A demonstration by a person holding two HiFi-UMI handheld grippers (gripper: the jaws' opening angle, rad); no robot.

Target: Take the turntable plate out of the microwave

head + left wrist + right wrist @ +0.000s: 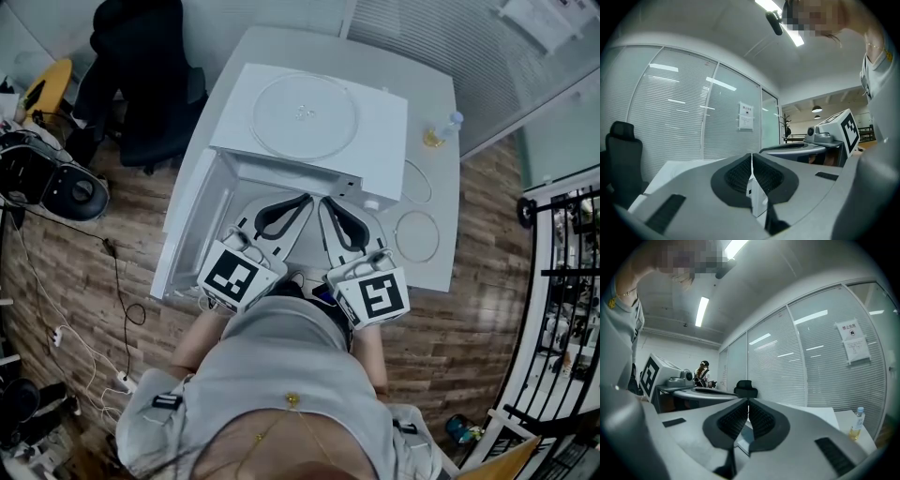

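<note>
The clear glass turntable plate [303, 115] lies flat on top of the white microwave [380, 155], whose door [187, 225] hangs open to the left. In front of the open cavity [246, 192] my left gripper [306, 199] and right gripper [325, 201] point level, side by side, their tips almost meeting. In the left gripper view the left gripper [751, 155] is shut with nothing between its pads. The right gripper [748, 401] is likewise shut and empty. The inside of the cavity is mostly hidden behind the grippers.
The microwave stands on a white table [436, 84]. A roller ring [417, 236] lies on the table right of the microwave, and a small bottle [441, 131] stands at the far right edge. A black office chair [141, 75] is left of the table; cables run over the wooden floor [84, 309].
</note>
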